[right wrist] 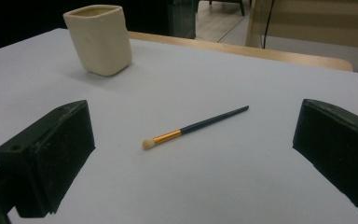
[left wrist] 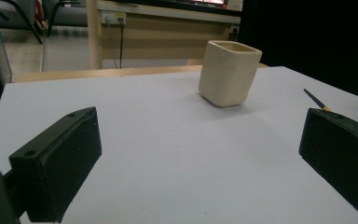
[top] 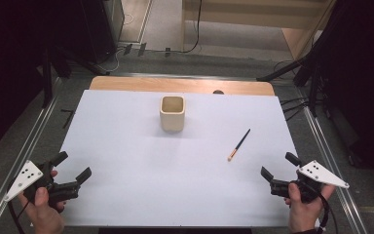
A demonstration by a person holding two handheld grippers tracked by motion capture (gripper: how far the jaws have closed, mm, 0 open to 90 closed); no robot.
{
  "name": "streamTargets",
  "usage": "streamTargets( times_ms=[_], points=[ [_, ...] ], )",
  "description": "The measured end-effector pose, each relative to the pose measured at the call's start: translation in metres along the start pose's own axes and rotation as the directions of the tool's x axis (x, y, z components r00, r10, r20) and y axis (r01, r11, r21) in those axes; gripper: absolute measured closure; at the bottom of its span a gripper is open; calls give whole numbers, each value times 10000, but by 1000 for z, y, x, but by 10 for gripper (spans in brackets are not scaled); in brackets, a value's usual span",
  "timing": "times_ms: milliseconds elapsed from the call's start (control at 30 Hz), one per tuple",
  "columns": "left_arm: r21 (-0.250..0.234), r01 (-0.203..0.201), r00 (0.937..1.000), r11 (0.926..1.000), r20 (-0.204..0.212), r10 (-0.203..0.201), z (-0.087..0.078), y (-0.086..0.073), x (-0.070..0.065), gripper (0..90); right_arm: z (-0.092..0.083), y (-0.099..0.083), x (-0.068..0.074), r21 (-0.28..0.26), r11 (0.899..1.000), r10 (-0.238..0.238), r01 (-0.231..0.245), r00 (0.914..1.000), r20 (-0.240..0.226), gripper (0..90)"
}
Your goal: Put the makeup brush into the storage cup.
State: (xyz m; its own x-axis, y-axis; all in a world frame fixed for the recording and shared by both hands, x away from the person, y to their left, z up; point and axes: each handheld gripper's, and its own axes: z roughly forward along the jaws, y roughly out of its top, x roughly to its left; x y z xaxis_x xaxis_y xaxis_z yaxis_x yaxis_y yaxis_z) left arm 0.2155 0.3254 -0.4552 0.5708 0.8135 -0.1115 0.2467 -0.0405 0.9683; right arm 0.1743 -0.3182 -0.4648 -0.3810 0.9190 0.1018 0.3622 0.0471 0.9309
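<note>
White sheet covers the worktop (top: 141, 195); a strip of bare wood shows along its far edge. A cream cup (top: 172, 113) with a square mouth stands upright on the sheet, toward the far middle. A brush (top: 238, 145) lies flat on the sheet, well apart from the cup and nearer the right side; its dark handle points away from the person and its pale tip, behind a gold ferrule, points toward the near edge.

Left tongs (top: 73, 165) are held by the left hand (top: 43, 207) at the near left corner of the sheet. Both jaws are spread wide with nothing between them. In the left gripper view the cup (left wrist: 230, 72) stands ahead, between the two jaws and far beyond them.

Right tongs (top: 278, 165) are held by the right hand (top: 306, 204) at the near right corner, jaws likewise spread wide and empty. In the right gripper view the brush (right wrist: 196, 127) lies ahead between the jaws, not touched by either, with the cup (right wrist: 100, 38) farther off.
</note>
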Motion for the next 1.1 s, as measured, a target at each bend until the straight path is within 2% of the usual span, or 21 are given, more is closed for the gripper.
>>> streamTargets(
  times_ms=[233, 367, 500, 833, 1100],
  points=[
    [58, 20, 10000, 10000, 60, -20, 2, 0, -2, 0, 1, 1, 1, 127, 9998, -125, 125, 9999, 22, 0],
    [85, 15, 10000, 10000, 53, -15, 2, -1, -3, 0, 1, 4, 2, 134, 9998, 115, -114, 9999, -67, 0],
    [60, 65, 10000, 10000, 75, -65, 4, -1, -3, 0, 6, 11, 6, 389, 9992, -54, 54, 10000, 3, 0],
    [106, 48, 9999, 9999, 112, -49, 5, -1, -5, 0, 32, 30, 15, 1277, 9914, -275, 279, 9996, -52, 0],
    [99, 31, 9999, 9999, 150, -32, 5, -1, -6, 0, 62, 43, 17, 2260, 9737, -287, 278, 9996, 5, 0]
  ],
)
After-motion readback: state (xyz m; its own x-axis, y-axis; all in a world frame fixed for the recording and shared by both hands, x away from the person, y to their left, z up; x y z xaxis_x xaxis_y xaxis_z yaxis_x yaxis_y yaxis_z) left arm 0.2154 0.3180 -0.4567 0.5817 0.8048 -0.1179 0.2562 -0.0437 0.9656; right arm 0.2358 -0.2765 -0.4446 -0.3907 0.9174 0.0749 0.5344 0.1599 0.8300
